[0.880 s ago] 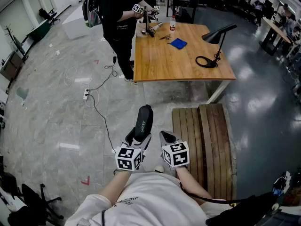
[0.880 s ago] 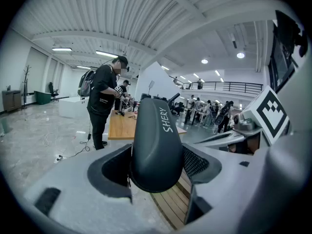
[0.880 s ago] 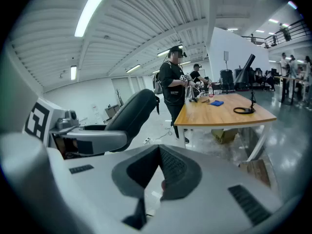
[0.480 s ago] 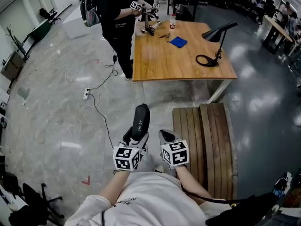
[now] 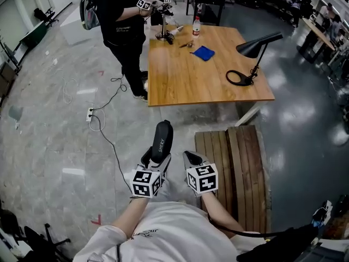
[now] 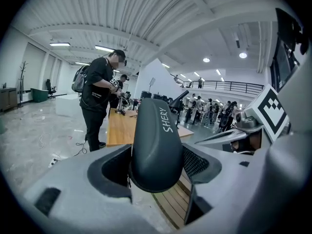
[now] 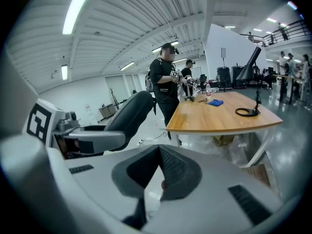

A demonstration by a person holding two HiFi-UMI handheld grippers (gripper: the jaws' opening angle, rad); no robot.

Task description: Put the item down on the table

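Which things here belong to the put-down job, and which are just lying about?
Job: black case, held in the left claw; wooden table.
Lying about: desk lamp, blue cloth, bottle, slatted bench, power strip on the floor.
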